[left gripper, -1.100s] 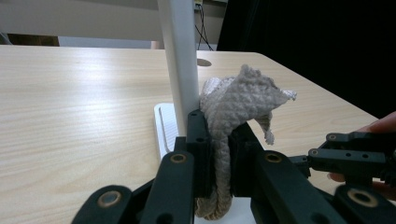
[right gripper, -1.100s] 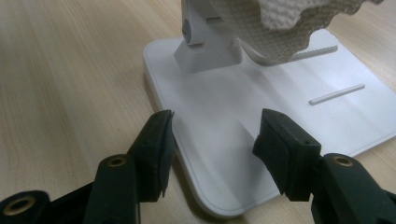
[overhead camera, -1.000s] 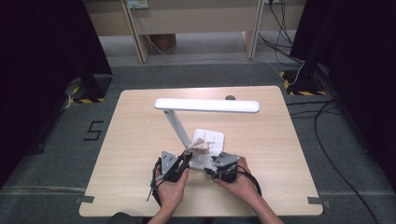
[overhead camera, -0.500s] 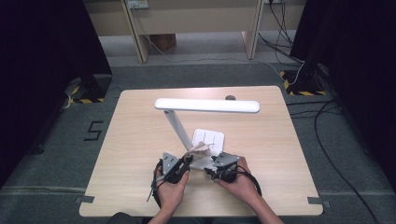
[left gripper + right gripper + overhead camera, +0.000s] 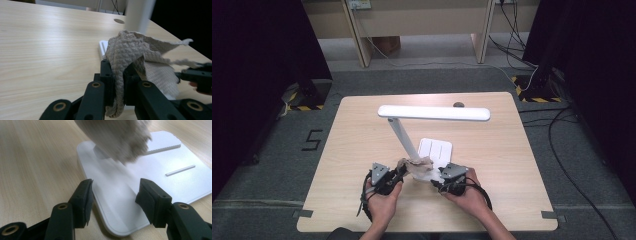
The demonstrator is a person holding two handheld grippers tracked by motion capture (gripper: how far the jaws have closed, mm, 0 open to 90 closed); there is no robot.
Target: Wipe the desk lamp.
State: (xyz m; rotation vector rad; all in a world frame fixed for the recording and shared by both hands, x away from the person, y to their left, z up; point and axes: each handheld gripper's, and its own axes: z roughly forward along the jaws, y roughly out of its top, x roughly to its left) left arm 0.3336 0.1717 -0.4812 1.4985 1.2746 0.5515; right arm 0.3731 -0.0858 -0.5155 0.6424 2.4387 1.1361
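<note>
Both jaws of the left gripper [image 5: 119, 75] half-bury in crumpled paper towel [image 5: 140, 55].

A light wooden surface [image 5: 362, 130] stands on grey carpeted floor [image 5: 432, 75], dark curtains [image 5: 257, 60] at nine and three o'clock, pale furniture legs [image 5: 359, 40] at twelve.

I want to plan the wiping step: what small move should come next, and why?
Probably lower the left hand-held gripper, shut on the paper towel, onto the lamp base and start wiping. The towel hangs just above it, while the right hand-held gripper straddles the base's corner, open.
</note>
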